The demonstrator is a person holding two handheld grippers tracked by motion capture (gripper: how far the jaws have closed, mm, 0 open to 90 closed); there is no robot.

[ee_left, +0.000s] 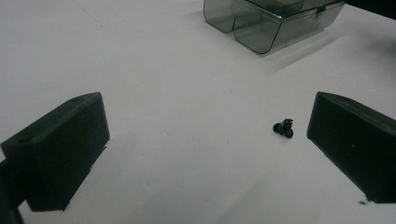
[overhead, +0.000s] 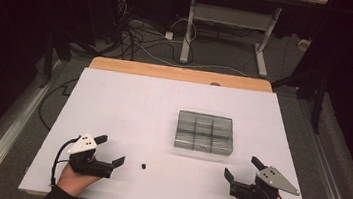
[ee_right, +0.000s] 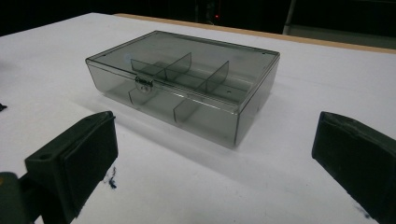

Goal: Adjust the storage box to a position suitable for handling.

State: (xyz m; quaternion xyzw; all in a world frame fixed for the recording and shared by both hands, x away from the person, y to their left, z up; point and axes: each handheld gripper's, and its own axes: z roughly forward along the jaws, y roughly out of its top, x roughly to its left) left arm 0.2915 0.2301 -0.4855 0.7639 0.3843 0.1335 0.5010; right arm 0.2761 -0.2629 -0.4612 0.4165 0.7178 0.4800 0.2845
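Jaws of both grippers stand wide apart with nothing between their pads. Left gripper point(overhead: 110, 150) is held low over the white counter point(overhead: 128, 104), its jaws opening toward the counter's middle. A small black screw point(ee_left: 284, 128) lies on the counter ahead of these jaws, just beside the inner face of the jaw seen at the right of the left gripper view, close to it but not touching. In the high view the same screw point(overhead: 143, 166) sits a little beyond the tip of the nearer jaw, apart from it.

Right gripper point(overhead: 243, 168) is likewise held low over the counter, jaws spread. A smoke-grey clear compartment box point(ee_right: 187, 84) lies ahead of these jaws, roughly centred on the gap between them and well clear of both tips. Its lid is shut, with the latch on the side facing the jaws; dividers show through the lid. In the high view the box point(overhead: 205, 132) lies beyond the right jaws and to their inner side, farther from the left jaws than the screw.
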